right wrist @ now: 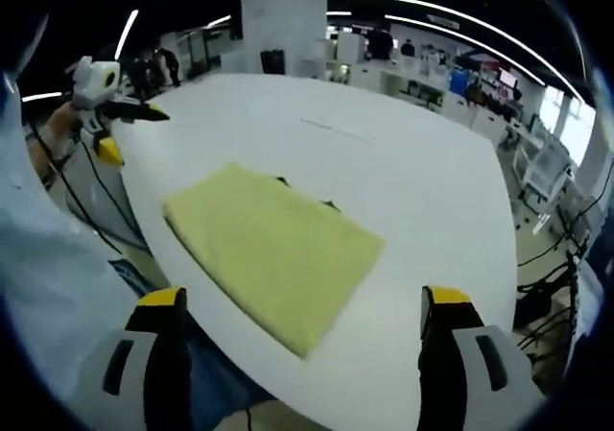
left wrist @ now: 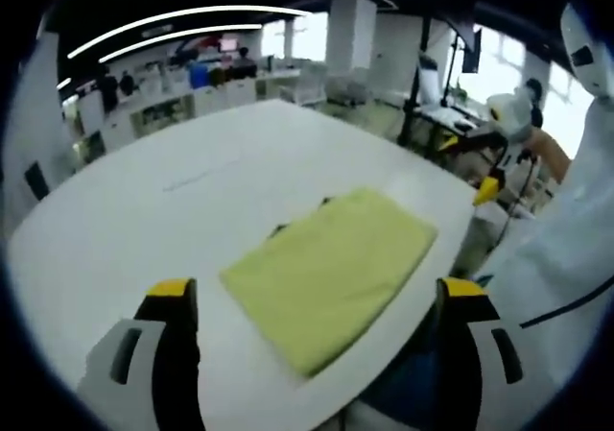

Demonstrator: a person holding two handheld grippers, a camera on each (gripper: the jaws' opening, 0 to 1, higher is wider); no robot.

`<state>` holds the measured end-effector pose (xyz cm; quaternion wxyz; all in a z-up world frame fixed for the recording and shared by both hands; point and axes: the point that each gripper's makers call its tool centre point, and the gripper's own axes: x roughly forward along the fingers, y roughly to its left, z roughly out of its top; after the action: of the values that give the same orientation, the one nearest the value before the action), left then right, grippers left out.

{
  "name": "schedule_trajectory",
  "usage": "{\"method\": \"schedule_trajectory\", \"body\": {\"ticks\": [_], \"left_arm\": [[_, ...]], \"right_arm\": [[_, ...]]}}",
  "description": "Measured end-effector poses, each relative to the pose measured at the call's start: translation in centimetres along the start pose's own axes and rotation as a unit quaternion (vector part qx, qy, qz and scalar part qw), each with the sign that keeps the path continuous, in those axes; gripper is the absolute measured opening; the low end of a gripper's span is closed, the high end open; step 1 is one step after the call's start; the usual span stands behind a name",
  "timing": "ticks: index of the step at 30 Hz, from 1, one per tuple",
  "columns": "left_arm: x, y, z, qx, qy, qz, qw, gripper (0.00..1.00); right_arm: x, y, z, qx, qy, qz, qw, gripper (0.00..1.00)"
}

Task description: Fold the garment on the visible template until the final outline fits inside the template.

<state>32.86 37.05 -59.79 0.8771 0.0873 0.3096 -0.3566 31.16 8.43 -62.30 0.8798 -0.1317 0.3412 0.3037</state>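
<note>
Garment: a yellow-green garment point(left wrist: 331, 273) lies folded into a flat rectangle on the white table point(left wrist: 173, 210), close to the table's near edge; seen again in the right gripper view point(right wrist: 273, 253).
Template: small dark marks point(left wrist: 278, 228) peek out along the garment's far edge; whether they belong to a template outline I cannot tell.
Left gripper point(left wrist: 317, 301): its yellow-tipped fingers point(left wrist: 173, 292) stand wide apart, holding nothing, raised above the garment's near side; it also appears at the left of the right gripper view point(right wrist: 106, 90), held in a hand off the table's edge.
Right gripper point(right wrist: 302, 311): fingers point(right wrist: 441, 301) wide apart, nothing between them, above the table's near edge.
Containers: shelves and desks with blurred items in the background point(left wrist: 192, 90); contents cannot be made out.
Person: light sleeve point(right wrist: 48, 258) at the left of the right gripper view.
</note>
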Motion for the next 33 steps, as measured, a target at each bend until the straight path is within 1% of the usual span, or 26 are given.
{"method": "schedule_trajectory", "body": {"ticks": [10, 14, 18, 25, 30, 33], "left_arm": [[0.47, 0.18, 0.38, 0.008, 0.005, -0.008, 0.9999, 1.0], [0.53, 0.74, 0.72, 0.019, -0.001, 0.005, 0.9998, 0.99], [0.54, 0.87, 0.72, 0.018, -0.001, 0.006, 0.9998, 0.99], [0.58, 0.68, 0.41, 0.018, 0.005, 0.004, 0.9998, 1.0], [0.58, 0.55, 0.58, 0.019, 0.001, 0.002, 0.9998, 1.0], [0.66, 0.39, 0.48, 0.019, 0.004, 0.0, 0.9998, 1.0]], "right_arm": [[-0.12, 0.01, -0.39, 0.013, -0.003, -0.007, 0.9999, 1.0], [-0.28, -0.17, -0.4, 0.013, -0.004, -0.011, 0.9998, 1.0], [-0.41, -0.25, -0.22, 0.014, -0.009, -0.012, 0.9998, 1.0], [-0.38, -0.3, -0.23, 0.012, -0.008, -0.012, 0.9998, 1.0], [-0.33, -0.27, -0.17, 0.015, -0.012, -0.011, 0.9998, 1.0], [-0.29, -0.2, -0.28, 0.015, -0.012, -0.011, 0.9998, 1.0]]}}
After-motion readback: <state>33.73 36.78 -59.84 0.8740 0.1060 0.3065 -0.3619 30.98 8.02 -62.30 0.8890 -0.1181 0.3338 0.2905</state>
